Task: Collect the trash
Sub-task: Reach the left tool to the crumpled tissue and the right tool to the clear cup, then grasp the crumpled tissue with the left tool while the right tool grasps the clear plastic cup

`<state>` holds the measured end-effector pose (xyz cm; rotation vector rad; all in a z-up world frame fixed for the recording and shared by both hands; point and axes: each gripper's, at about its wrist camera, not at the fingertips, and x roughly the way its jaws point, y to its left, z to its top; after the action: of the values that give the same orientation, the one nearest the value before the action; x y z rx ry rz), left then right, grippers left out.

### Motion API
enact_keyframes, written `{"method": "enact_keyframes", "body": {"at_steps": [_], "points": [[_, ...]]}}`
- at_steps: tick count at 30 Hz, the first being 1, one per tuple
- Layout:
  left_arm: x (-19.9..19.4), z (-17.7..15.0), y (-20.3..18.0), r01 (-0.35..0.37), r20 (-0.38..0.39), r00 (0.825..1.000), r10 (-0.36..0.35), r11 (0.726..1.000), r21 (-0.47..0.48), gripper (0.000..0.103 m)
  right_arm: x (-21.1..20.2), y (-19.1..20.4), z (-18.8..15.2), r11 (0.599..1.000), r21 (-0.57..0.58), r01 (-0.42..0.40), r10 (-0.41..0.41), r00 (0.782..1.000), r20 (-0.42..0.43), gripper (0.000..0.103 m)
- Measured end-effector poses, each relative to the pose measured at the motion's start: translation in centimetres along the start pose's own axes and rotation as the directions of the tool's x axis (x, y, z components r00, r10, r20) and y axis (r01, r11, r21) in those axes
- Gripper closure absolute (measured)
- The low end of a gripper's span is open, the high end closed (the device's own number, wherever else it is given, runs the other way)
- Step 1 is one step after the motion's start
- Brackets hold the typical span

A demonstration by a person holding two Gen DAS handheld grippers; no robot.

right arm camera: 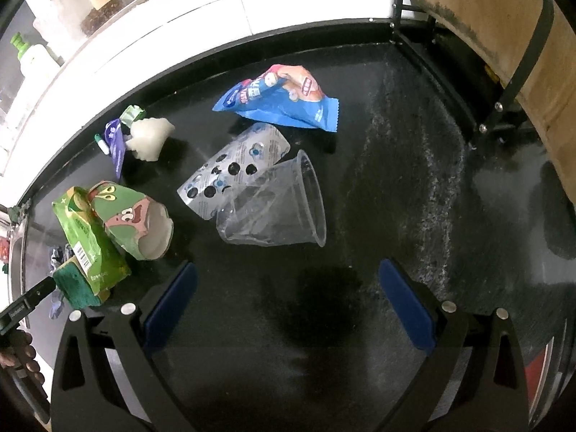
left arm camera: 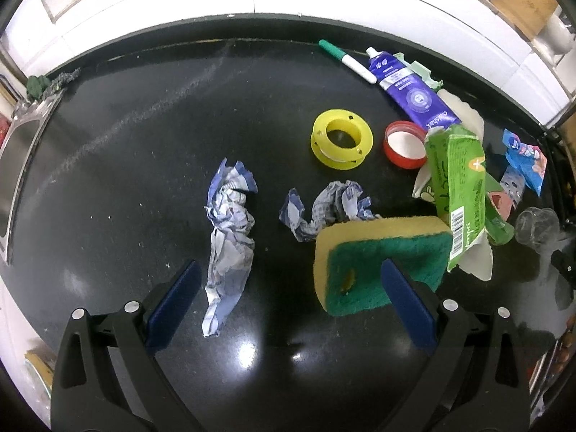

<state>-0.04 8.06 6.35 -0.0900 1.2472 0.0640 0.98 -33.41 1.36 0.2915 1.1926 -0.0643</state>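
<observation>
Black plastic left gripper [left arm camera: 288, 284] and right gripper [right arm camera: 288, 282], matching: blue pads [left arm camera: 175, 304], shiny silver screws [left arm camera: 131, 306], triangular cutouts in frames.

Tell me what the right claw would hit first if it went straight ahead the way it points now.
Most likely the clear plastic cup, lying on its side just ahead of the open right claw. Only bare black counter shows between them. The claw's height is unclear, so it might meet the counter first.

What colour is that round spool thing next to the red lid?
The spool is bright yellow, seen best in the left wrist view, beside the red lid.
</observation>
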Motion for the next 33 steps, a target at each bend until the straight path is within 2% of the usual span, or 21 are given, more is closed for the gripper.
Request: {"method": "enact_keyframes", "body": {"at_steps": [5,9,15,18,21,23,24,25,27,30,33], "points": [[0.0,-0.1,0.2,0.011,-0.001,1.000,-0.011,1.000,-0.003,0.006,-0.4,0.4,0.0,1.000,-0.019,-0.006,0.006,1.000,0.006,0.006],[-0.2,0.3,2.1,0.043,-0.001,0.999,-0.044,0.999,-0.033,0.006,-0.6,0.5,0.2,0.999,-0.037,0.001,-0.001,1.000,0.004,0.006],[1.6,0.8,3.8,-0.024,-0.044,0.999,0.027,0.998,0.054,0.006,-0.3,1.1,1.7,0.995,-0.101,0.005,-0.005,1.000,0.002,0.006],[2.8,1.3,4.0,-0.042,-0.035,0.998,0.045,0.996,0.084,0.006,0.8,1.5,2.9,0.991,-0.134,0.002,-0.005,1.000,-0.020,0.006],[4.0,1.9,4.3,-0.027,-0.029,0.999,0.029,0.997,0.072,0.006,2.3,1.6,3.9,0.990,-0.144,-0.008,0.002,0.999,-0.039,0.006],[5.1,2.3,4.5,-0.023,-0.038,0.999,0.025,0.999,0.046,0.012,3.3,1.4,4.6,0.992,-0.123,-0.034,0.027,0.998,-0.059,0.007],[5.5,2.2,4.7,-0.015,-0.036,0.999,0.016,0.999,0.030,0.038,3.7,1.3,4.7,0.992,-0.116,-0.040,0.033,0.998,-0.062,0.020],[5.5,2.2,4.7,-0.041,-0.006,0.999,0.041,0.999,0.022,0.056,4.1,1.2,4.9,0.993,-0.112,-0.045,0.037,0.997,-0.073,0.035],[5.5,2.2,4.6,-0.043,0.009,0.999,0.043,0.999,0.027,0.072,5.0,0.9,5.0,0.991,-0.078,-0.105,0.097,0.990,-0.103,0.092],[5.3,2.2,5.5,0.061,-0.012,0.998,-0.062,0.996,-0.065,0.076,5.0,0.4,4.8,0.989,-0.029,-0.142,0.138,0.985,-0.101,0.092],[4.2,2.4,5.7,0.075,0.017,0.997,-0.074,0.993,-0.089,0.076,3.3,0.5,5.0,0.990,-0.045,-0.136,0.134,0.990,-0.048,0.093]]}}
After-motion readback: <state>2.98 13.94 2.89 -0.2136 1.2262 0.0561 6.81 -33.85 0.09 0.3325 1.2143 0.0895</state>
